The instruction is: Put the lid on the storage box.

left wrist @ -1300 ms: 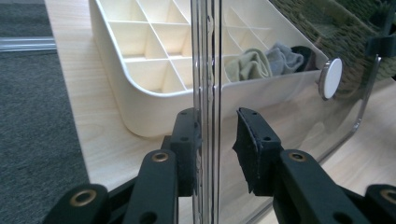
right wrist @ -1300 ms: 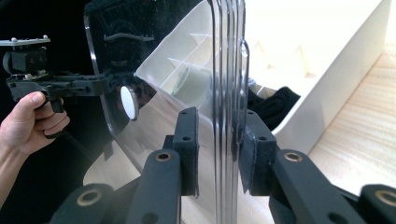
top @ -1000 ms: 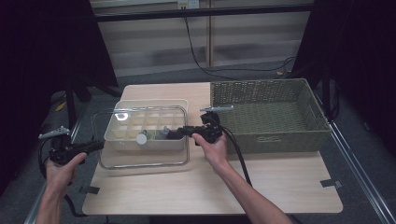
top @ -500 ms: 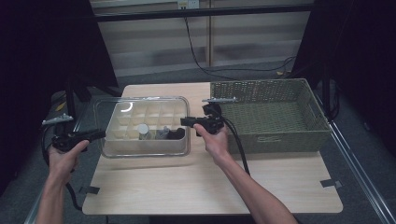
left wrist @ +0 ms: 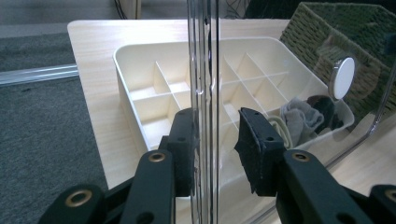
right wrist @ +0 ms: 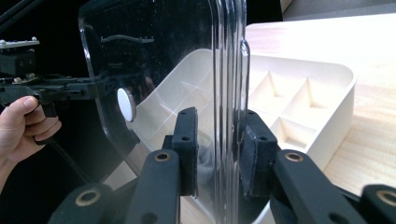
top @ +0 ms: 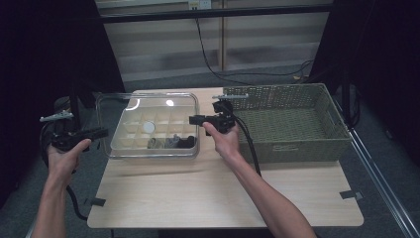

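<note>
Lid: clear lid [top: 148,124] hung above the cream tray [top: 130,130] on the surface.
Left tool [top: 101,133]: clamped one lid edge.
Right tool [top: 193,120]: clamped the opposite edge.
Advice: lift evenly — keep it level.

A light wooden desk [top: 198,193] stands on grey carpet [top: 391,163]; behind it hang pale blinds [top: 213,44], flanked by darkness.

- Clear plastic lid [top: 148,101], rounded corners, lifted level above the table's left half.
- Cream divided tray [top: 158,130] beneath it, socks in near-right compartments.
</note>
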Available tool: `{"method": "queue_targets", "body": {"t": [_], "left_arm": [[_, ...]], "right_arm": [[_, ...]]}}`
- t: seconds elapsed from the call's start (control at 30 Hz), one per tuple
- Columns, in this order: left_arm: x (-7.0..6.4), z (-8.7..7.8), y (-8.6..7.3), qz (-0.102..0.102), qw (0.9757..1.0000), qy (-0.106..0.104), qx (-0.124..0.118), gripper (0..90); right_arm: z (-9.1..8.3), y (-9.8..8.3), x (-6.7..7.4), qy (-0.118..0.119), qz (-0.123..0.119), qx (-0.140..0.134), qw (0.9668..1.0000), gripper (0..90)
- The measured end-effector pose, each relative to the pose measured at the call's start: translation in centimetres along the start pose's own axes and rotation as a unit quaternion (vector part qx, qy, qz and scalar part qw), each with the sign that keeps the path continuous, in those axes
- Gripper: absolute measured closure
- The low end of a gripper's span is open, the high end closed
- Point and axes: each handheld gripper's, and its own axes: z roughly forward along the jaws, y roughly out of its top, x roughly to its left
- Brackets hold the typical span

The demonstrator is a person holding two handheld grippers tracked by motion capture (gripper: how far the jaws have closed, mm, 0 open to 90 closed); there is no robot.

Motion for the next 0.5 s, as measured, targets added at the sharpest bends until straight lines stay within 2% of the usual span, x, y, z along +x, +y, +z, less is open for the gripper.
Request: {"method": "queue_targets", "body": {"t": [0.1, 0.5], "left_arm": [[0.0, 0.0, 0.4, 0.003, 1.0, -0.001, -0.002, 67.4], [0.7, 1.0, 2.2, 0.003, 0.9999, 0.008, 0.007, 66.9]], "right_arm": [[0.0, 0.4, -0.2, 0.004, 0.003, -0.005, 1.0, 70.8], [0.8, 1.6, -0.8, -0.006, 0.006, -0.008, 0.9999, 70.5]]}}
